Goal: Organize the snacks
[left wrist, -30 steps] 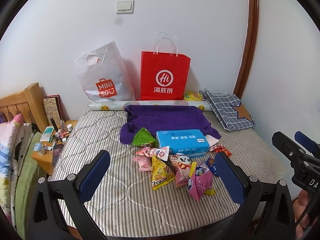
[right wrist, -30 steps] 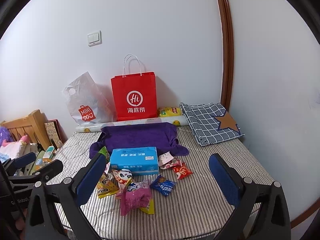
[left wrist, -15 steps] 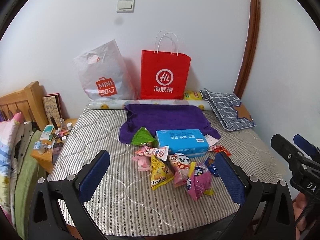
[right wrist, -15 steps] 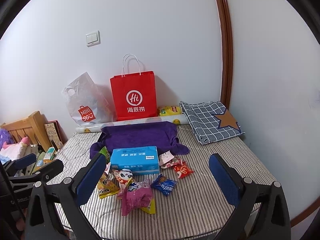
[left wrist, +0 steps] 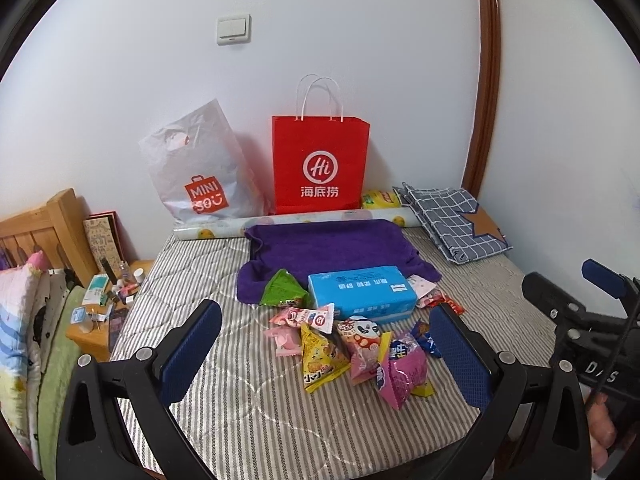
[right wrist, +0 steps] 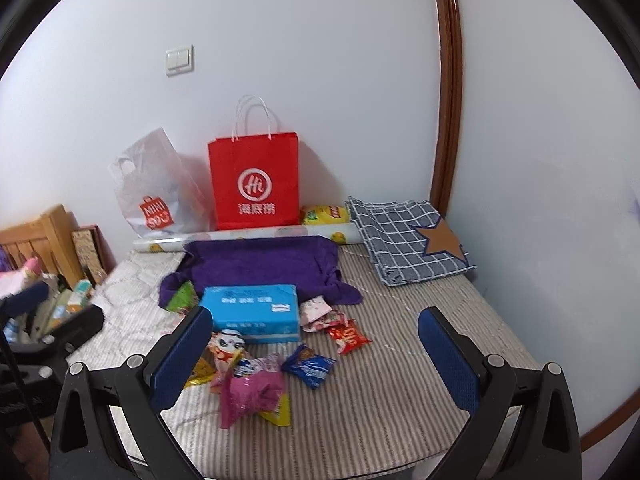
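Change: right gripper [right wrist: 316,354] swung slightly left.
Claws: left gripper [left wrist: 326,346] too spread wide, nothing held.
Snacks [left wrist: 352,344]: untouched on mattress [left wrist: 208,280]; sorting not begun.

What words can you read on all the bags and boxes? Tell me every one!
"Hi" and "海底捞": red paper bag.
"MINI SO": white plastic bag, on its orange logo.
"DAS": right gripper body, partly cut off.
Blue tissue box: white print, too blurred to read.
Snack packets: lettering too small to read.
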`<state>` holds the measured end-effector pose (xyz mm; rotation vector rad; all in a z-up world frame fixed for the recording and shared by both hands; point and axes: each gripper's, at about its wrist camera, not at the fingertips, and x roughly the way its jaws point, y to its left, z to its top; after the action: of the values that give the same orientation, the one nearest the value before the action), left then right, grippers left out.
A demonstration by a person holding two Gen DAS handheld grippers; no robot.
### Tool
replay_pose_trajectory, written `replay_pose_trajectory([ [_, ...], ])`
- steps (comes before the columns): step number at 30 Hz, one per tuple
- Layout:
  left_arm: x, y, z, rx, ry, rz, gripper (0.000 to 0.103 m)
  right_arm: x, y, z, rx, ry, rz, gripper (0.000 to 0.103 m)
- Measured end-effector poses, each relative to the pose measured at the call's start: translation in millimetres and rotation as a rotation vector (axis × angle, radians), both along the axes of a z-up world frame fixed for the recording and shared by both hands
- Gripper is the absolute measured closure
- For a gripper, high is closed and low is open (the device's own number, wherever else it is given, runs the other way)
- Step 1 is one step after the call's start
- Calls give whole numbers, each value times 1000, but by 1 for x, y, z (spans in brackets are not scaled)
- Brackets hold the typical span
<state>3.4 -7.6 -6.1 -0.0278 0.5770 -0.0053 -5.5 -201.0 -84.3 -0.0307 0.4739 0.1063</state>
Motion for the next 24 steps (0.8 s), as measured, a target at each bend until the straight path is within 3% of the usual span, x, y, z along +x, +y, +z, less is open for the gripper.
replay_pose_trajectory([
  [5,10,7,-13,-10,17,11,1,8,0,-24,-15,13,38,0],
  [10,29,18,-42,-23,83,20,2,30,1,-60,-31,102,49,0],
  [14,42,26,-65,-33,132,30,3,50,1,-91,44,212,97,2],
  [18,54,41,-83,-72,181,42,3,58,7,-108,116,235,156,5],
  [24,68,63,-102,-77,228,84,3,73,28,-123,144,285,233,7],
])
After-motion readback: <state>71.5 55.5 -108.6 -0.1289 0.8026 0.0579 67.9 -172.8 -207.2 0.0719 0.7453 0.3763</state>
